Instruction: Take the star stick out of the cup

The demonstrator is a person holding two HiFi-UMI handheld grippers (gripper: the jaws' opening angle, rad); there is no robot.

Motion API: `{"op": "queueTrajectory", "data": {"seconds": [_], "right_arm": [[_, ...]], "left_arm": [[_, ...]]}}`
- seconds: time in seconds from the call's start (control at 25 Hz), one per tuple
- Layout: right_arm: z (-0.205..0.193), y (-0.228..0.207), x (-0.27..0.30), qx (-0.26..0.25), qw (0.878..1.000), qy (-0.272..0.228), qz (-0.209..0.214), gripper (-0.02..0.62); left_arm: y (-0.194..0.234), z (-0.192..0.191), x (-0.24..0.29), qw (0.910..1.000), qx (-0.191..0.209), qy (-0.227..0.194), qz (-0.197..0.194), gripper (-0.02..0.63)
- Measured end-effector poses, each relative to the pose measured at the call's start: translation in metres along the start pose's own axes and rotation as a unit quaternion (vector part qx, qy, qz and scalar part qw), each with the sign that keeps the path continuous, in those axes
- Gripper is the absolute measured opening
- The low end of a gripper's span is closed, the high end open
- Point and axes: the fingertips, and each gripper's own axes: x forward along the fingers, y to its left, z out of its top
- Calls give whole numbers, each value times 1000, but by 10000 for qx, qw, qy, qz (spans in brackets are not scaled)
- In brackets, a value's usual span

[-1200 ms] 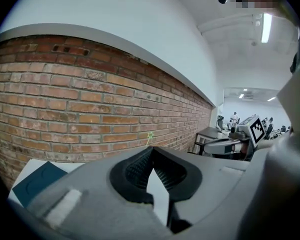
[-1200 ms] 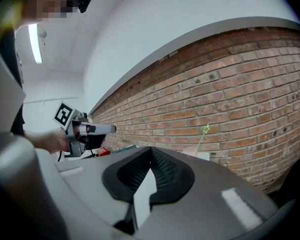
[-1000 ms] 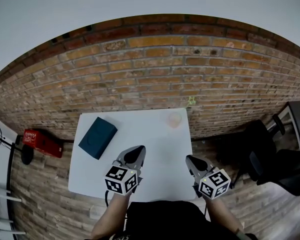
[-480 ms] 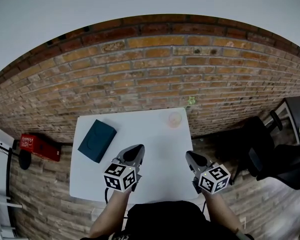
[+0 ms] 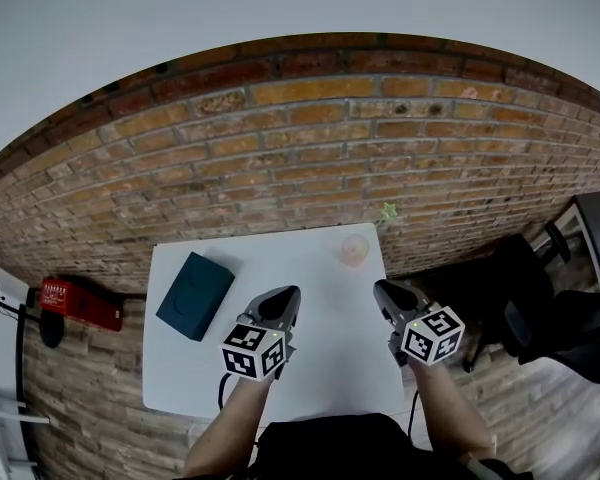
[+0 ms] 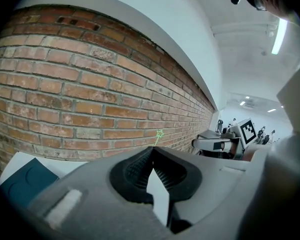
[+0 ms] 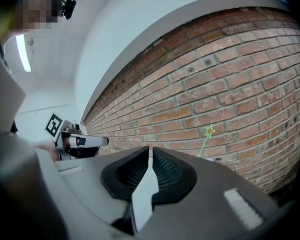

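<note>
A clear pinkish cup (image 5: 355, 250) stands at the far right corner of the white table (image 5: 310, 268), near the brick wall. A thin green star stick (image 5: 386, 211) rises out of it; its star (image 6: 159, 133) shows against the bricks in the left gripper view, and the star (image 7: 209, 131) shows again in the right gripper view. My left gripper (image 5: 288, 293) hovers over the table's middle, shut and empty. My right gripper (image 5: 382, 288) is near the table's right edge, short of the cup. Its jaws are opening, with a narrow gap and nothing between them.
A dark teal box (image 5: 195, 296) lies on the table's left side. A red object (image 5: 75, 296) sits on the floor to the left. A black office chair (image 5: 540, 308) stands to the right. The brick wall is just beyond the table.
Both grippers have edged slightly forward toward the wall end of the table. The cup and the star stick have stayed where they were.
</note>
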Motion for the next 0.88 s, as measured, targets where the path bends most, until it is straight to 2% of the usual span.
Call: {"op": "queueTrajectory", "data": {"seconds": [0.28, 0.6, 0.72, 0.88], "right_arm": [[-2, -46, 49, -16, 9995, 281, -117, 65], [-32, -101, 88, -85, 9970, 627, -441, 109], [-39, -119, 100, 56, 9964, 657, -528, 154], [-46, -140, 121, 310, 9957, 705, -509, 178]], "left_arm": [[14, 3, 24, 9999, -3, 72, 102, 6], [32, -4, 44, 9992, -90, 90, 378, 6], [36, -12, 54, 9989, -156, 187, 396, 6], [42, -22, 63, 9982, -223, 339, 447, 6]]}}
